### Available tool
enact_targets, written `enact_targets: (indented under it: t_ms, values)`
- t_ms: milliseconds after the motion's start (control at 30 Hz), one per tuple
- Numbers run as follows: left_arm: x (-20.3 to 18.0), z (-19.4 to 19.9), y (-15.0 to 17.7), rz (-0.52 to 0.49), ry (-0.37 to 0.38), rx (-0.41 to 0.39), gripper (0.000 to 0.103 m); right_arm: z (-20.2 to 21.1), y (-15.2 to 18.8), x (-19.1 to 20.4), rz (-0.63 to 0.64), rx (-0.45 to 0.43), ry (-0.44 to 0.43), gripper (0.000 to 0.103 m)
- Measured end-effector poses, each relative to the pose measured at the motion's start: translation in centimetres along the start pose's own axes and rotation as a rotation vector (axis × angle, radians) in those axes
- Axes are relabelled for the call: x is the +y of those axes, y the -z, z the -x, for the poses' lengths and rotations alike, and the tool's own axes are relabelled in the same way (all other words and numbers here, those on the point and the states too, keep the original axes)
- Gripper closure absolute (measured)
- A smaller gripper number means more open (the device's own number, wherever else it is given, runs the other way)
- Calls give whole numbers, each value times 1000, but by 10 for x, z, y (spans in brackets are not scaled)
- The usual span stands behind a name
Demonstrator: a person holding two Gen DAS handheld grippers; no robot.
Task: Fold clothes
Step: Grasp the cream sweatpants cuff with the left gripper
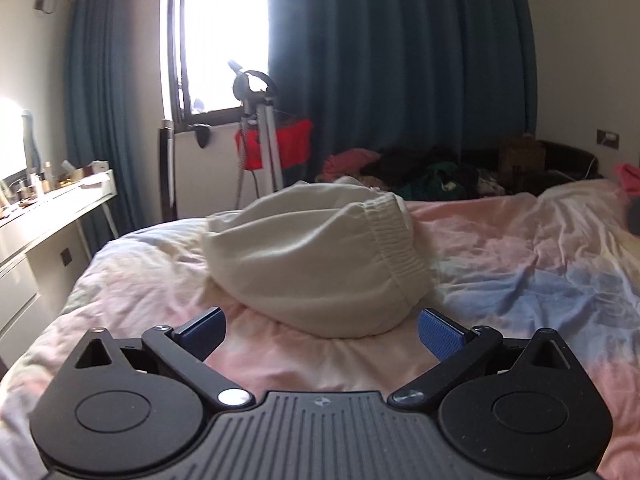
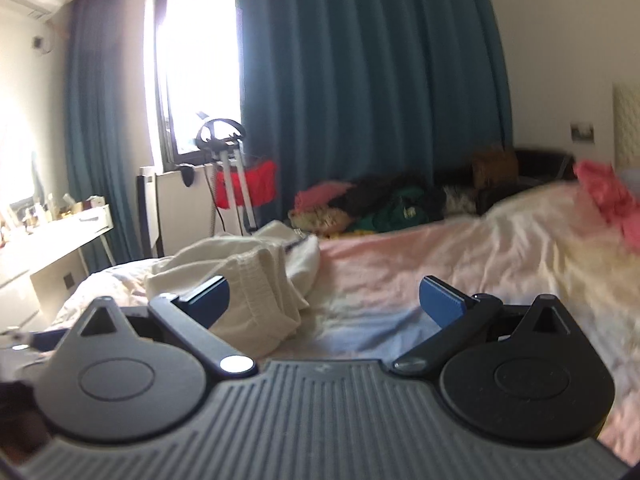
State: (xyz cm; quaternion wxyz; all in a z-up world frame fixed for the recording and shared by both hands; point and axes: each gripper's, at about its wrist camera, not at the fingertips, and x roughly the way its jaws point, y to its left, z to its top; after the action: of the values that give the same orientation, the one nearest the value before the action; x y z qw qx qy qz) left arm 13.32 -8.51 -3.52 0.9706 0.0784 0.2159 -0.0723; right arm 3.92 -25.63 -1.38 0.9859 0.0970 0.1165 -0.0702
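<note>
Left wrist view: left gripper [image 1: 322, 334] at bottom centre, jaws spread wide, holding nothing; cream garment [image 1: 316, 256] bundled mid-frame on the pastel bedsheet [image 1: 520, 264], just beyond the fingertips.

Right wrist view: right gripper [image 2: 324, 304] also spread apart, empty; cream garment [image 2: 256, 280] left of centre, behind the left finger [image 2: 208, 300].

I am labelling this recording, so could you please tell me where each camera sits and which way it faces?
Left wrist: on the left hand-held gripper, low over the bed, facing the cream garment; its open blue fingers show.
Right wrist: on the right hand-held gripper, facing the bed, garment at left; its open fingers show.
Shared: garment, bed, window, blue curtains.
</note>
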Motion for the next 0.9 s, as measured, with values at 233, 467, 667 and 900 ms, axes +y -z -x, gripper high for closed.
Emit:
enact_targets:
  t_ms: [233, 467, 667, 900]
  values:
    - [-53, -117, -45, -13, -32, 43, 1, -34, 25, -38, -125, 90, 40, 0]
    - [-84, -195, -86, 18, -109, 61, 8, -84, 51, -61, -218, 192, 35, 0]
    - [-57, -221, -97, 118, -134, 123, 58, -110, 62, -64, -241, 234, 15, 0]
    - [-31, -148, -104, 87, -127, -14, 93, -116, 66, -62, -255, 220, -38, 0]
